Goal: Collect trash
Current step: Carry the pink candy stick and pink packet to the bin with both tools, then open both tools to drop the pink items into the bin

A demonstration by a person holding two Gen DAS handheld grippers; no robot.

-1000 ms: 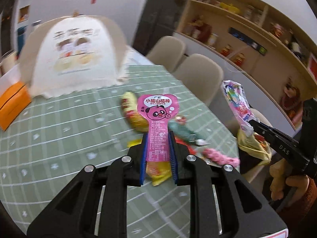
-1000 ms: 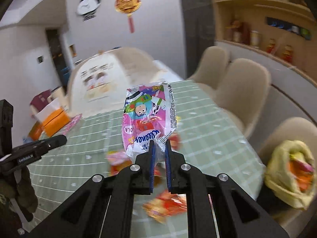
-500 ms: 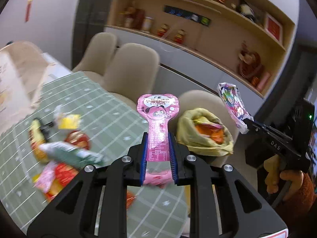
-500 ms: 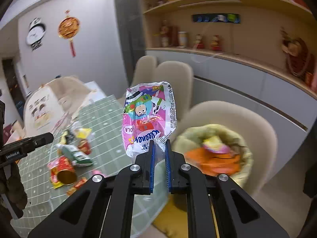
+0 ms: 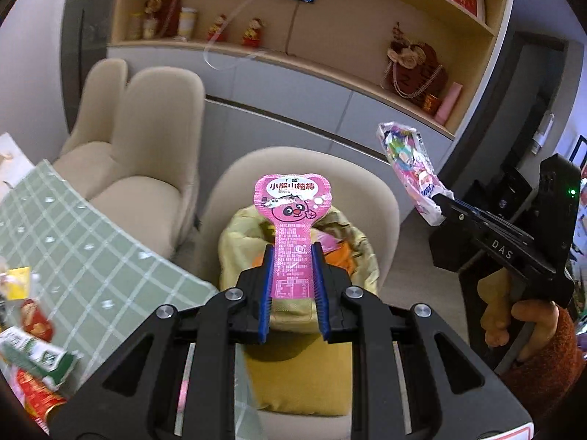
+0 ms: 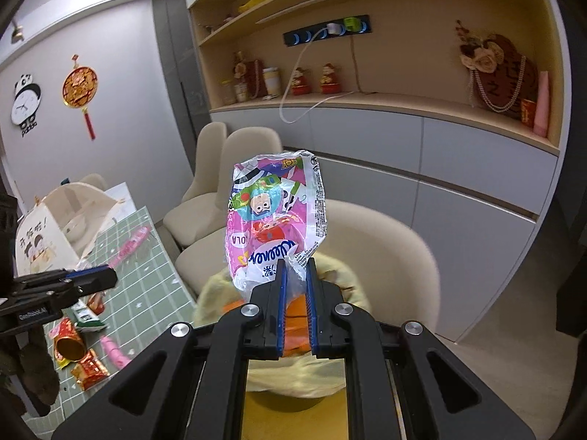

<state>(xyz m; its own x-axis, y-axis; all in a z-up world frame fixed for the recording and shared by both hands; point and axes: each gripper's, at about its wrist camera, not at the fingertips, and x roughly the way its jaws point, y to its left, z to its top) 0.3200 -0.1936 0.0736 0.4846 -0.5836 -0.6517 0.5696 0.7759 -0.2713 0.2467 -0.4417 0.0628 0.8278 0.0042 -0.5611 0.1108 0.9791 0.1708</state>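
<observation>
Wrappers clamped, left gripper point(image 5: 292, 256), right gripper point(image 6: 294, 275), angled downward

Straight ahead of both grippers the yellow trash bag point(image 5: 234, 242) sits open-mouthed on a beige chair point(image 5: 381, 198), and the air above its mouth is free apart from the pink panda wrapper point(image 5: 291, 227) and the cartoon wrapper point(image 6: 275, 220) hanging over it. The chair's curved back closes off the far side. To the left, the edge of the green checked table point(image 5: 91, 256) with its scattered wrappers point(image 6: 80, 344) stands close beside the bag; to the right there is bare floor point(image 6: 513, 330).
</observation>
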